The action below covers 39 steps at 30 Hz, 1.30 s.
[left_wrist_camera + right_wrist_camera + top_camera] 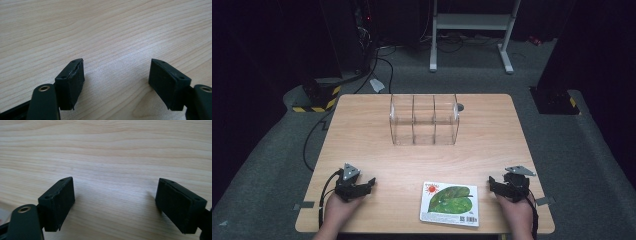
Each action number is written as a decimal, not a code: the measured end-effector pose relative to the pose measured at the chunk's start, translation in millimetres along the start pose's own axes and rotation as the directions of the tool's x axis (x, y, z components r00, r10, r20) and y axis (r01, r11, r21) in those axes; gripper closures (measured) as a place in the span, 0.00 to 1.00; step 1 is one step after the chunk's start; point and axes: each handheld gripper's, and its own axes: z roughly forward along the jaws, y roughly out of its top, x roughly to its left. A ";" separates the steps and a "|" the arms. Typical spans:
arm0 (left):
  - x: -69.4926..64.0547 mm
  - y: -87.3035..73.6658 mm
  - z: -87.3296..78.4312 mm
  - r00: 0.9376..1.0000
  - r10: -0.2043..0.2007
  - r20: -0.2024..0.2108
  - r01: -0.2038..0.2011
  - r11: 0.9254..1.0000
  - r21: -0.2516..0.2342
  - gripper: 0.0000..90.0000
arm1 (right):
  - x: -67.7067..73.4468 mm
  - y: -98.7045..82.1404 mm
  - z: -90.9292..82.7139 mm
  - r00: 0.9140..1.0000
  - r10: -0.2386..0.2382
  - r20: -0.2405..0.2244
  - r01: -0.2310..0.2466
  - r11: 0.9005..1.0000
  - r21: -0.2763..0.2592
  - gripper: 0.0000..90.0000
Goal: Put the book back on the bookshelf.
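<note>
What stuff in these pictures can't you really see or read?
- The words on the book cover: too small and blurry in the high view.
- The small grey thing behind the clear plastic rack: half hidden by the rack's far wall in the high view.
- The person's arms: cut off by the bottom edge of the high view.
- The room behind the table: too dark in the high view.
</note>
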 end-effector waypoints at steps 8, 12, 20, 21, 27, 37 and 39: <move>-10.2 2.9 -3.0 1.000 0.005 0.013 -0.005 1.000 0.009 0.38 | 18.9 3.3 -21.2 0.997 -0.047 -0.068 0.041 0.995 -0.089 0.27; -24.6 7.1 -6.6 0.999 0.038 0.032 -0.037 0.999 -0.011 0.39 | 31.5 0.7 -30.4 0.994 -0.064 -0.094 0.055 0.993 -0.100 0.32; -58.7 16.5 -7.2 0.988 0.109 0.105 -0.106 0.994 -0.035 0.39 | 51.3 -4.2 -40.9 0.980 -0.066 -0.187 0.048 0.994 -0.097 0.32; -58.7 16.5 -7.2 0.988 0.109 0.105 -0.106 0.994 -0.035 0.39 | 51.3 -4.2 -40.9 0.980 -0.066 -0.187 0.048 0.994 -0.097 0.32; -88.5 21.0 -1.0 0.974 0.157 0.164 -0.152 0.987 -0.042 0.38 | 63.5 -11.6 -40.1 0.970 -0.066 -0.232 0.054 0.997 -0.059 0.32; -136.7 30.0 8.1 0.937 0.192 0.292 -0.179 0.981 -0.071 0.37 | 76.2 -21.1 -42.6 0.962 -0.036 -0.269 0.032 0.999 -0.021 0.36; -143.4 31.0 10.9 0.931 0.184 0.316 -0.169 0.983 -0.073 0.37 | 78.1 -22.8 -42.7 0.964 -0.039 -0.263 0.037 0.999 -0.015 0.36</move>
